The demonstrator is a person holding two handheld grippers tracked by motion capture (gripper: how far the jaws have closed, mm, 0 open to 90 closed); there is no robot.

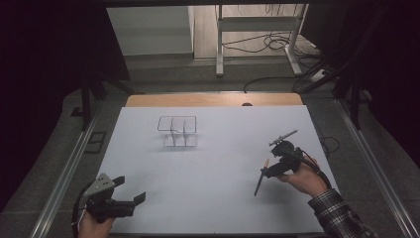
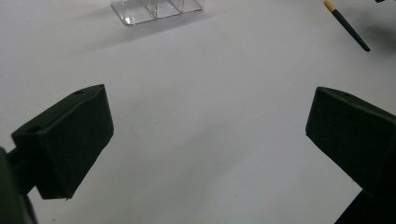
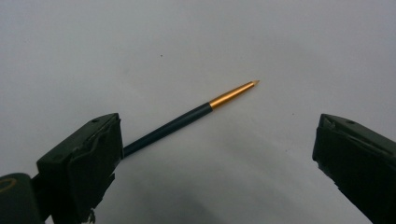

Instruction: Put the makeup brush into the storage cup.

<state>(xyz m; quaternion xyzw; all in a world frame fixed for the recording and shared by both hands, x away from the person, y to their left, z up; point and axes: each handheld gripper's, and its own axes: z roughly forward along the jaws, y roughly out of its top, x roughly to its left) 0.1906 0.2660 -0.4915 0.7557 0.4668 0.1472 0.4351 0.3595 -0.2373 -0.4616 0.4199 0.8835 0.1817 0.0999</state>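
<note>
Pen (image 3: 187, 119), slim, dark-barrelled, tapered gold tip

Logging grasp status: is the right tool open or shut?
Open. The right tool's jaws stand wide apart, and the pen lies between them on the table, ungripped.

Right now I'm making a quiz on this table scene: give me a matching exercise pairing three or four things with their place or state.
Things:
1. left claw
2. right claw
3. clear organizer
4. dark pen

Places or states:
A. gold-tipped, lying on the white sheet
B. open, near the table's front left corner
C. far middle of the sheet
D. open over the pen

Pairs: 1-B, 2-D, 3-C, 4-A
</note>
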